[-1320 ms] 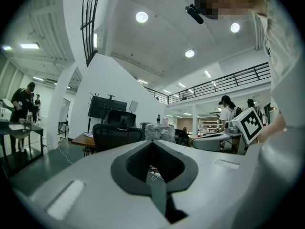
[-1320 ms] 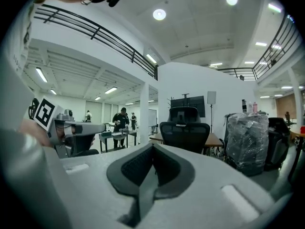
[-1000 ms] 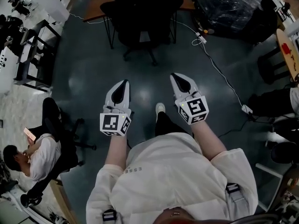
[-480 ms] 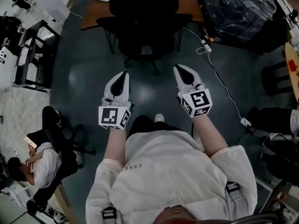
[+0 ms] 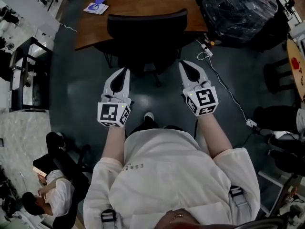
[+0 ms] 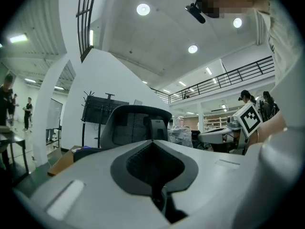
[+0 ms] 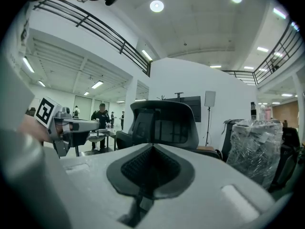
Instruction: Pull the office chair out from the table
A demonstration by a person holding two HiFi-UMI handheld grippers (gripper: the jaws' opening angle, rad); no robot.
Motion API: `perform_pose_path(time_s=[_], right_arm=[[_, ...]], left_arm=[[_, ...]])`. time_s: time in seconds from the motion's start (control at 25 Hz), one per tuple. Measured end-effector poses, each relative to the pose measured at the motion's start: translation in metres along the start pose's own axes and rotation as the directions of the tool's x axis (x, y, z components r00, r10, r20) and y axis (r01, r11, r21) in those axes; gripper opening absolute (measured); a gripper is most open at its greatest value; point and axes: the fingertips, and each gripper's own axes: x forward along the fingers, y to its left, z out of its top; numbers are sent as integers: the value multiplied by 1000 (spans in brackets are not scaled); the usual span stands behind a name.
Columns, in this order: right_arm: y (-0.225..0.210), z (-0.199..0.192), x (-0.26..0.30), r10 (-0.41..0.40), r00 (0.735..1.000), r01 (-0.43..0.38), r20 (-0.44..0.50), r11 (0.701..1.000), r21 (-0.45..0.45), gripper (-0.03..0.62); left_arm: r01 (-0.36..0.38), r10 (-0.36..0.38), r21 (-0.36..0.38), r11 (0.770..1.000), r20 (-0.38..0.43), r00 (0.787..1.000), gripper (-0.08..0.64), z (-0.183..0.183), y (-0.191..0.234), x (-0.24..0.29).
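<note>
- Floor (image 5: 76, 94): dark and smooth. Judgement: castors roll freely on it, so a sharp pull may send the chair into the person's shoe (image 5: 149, 116), which is directly behind it.
- Surface (image 5: 138, 6): brown top at the far end of the head view. Judgement: the chair's armrests may catch under its near edge if the chair is lifted or tilted.
- Chair (image 5: 145, 32): black, pushed in at the near edge of the surface, with its back toward the person. It is not yet pulled out. Judgement: a pull on one side only would swivel it rather than roll it.
- Cable (image 5: 224, 78): white, running across the floor just right of the chair base. Judgement: a castor drifting right may snag it.
- Left gripper (image 5: 124, 74): near the chair back, apart from it. Its fingers (image 6: 90, 175) are closed together with nothing between them.
- Right gripper (image 5: 187, 67): same standing, fingers closed and empty, chair back ahead.
- Judgement: closed fingers cannot take the back, and arriving this way risks pushing the chair further in.
</note>
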Motion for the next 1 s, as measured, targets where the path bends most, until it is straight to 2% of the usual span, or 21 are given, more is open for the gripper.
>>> perform_pose_path(time_s=[0.2, 0.32, 0.4, 0.44, 0.48, 0.56, 0.64, 0.68, 0.76, 0.88, 0.92, 0.96, 1.0], right_arm=[[-18, 34, 35, -29, 999, 30, 25, 999, -41, -9], [-24, 56, 49, -12, 1000, 15, 28, 995, -95, -9], [-26, 72, 57, 15, 1000, -10, 22, 978, -207, -8], [-27, 81, 61, 31, 999, -25, 17, 960, -278, -8], [-27, 89, 66, 46, 999, -39, 10, 937, -348, 36], [-29, 104, 78, 68, 998, -62, -4, 881, -470, 104], [-32, 115, 89, 81, 996, -83, -29, 820, -567, 180], [-34, 117, 95, 84, 995, -98, -52, 785, -611, 214], [-38, 116, 107, 87, 989, -148, -122, 691, -707, 256], [-38, 104, 127, 84, 964, -260, -252, 497, -828, 279], [-36, 99, 133, 86, 952, -301, -294, 447, -843, 279], [-34, 94, 138, 93, 939, -340, -332, 412, -845, 279], [-32, 90, 142, 105, 925, -376, -366, 391, -840, 279]], left_arm=[[44, -45, 24, 999, 26, 999, 17, 24, 27, 39], [59, -62, 62, 996, 45, 997, 17, 43, 32, 54], [98, -102, 154, 983, 22, 994, 17, 55, 27, 65], [117, -119, 226, 967, -2, 993, 17, 61, 25, 70], [126, -124, 309, 943, -25, 992, 17, 68, 26, 76], [134, -119, 462, 877, -61, 991, 29, 84, 29, 86], [184, -122, 584, 790, -145, 982, 259, 88, 32, 98], [227, -120, 637, 737, -207, 971, 296, 86, 33, 105], [320, -101, 721, 615, -330, 939, 301, 79, 35, 117], [428, -45, 789, 440, -457, 888, 305, 70, 40, 133], [457, -28, 798, 392, -487, 873, 299, 66, 41, 137], [481, -14, 802, 353, -510, 860, 284, 63, 40, 142], [500, -6, 803, 325, -527, 850, 277, 60, 40, 147]])
